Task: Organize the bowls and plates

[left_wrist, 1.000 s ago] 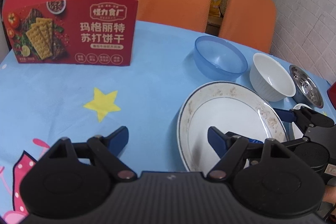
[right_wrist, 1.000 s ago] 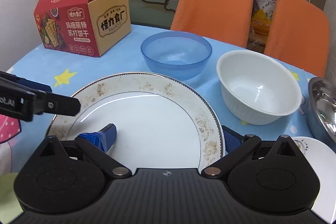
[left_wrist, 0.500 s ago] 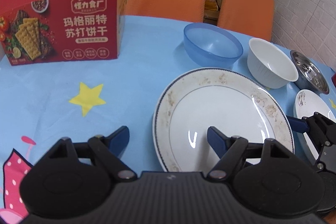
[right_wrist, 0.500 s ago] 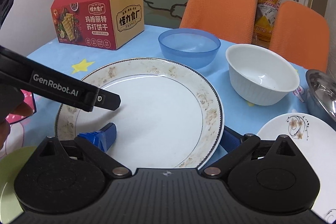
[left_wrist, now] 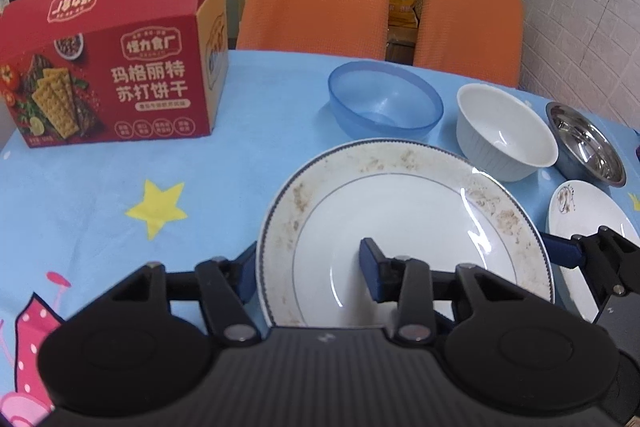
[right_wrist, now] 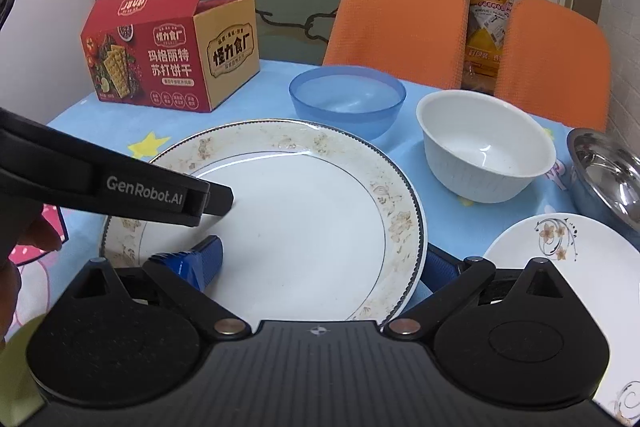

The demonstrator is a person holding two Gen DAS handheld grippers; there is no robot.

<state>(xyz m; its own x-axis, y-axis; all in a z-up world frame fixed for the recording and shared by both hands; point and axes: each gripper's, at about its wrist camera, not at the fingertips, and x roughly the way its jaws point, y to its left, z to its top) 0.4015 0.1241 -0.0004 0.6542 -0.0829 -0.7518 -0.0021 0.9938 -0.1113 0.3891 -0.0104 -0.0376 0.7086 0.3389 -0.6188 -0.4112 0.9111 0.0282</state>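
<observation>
The task looks barely begun: nothing is stacked yet, and every dish sits apart on the blue cartoon tablecloth [left_wrist: 248,163].

At lower centre of both views lies the large plate [left_wrist: 400,223], glazed white ceramic, round and shallow, with a thin dark edge line and a faded brownish floral band. The left gripper [left_wrist: 310,265] has just been closing and now clamps the plate's left rim, one blue pad under the edge, one on the face. The right gripper [right_wrist: 320,263] straddles the opposite rim; whether its pads press, I cannot tell.

Upper centre stands the blue bowl [right_wrist: 347,99], translucent plastic. To its right is the white bowl [right_wrist: 486,151], ribbed ceramic and deep. At the right edge sit the steel bowl [right_wrist: 608,175], shiny metal, and below it the small plate [right_wrist: 560,259], white with a flower sprig.
</observation>
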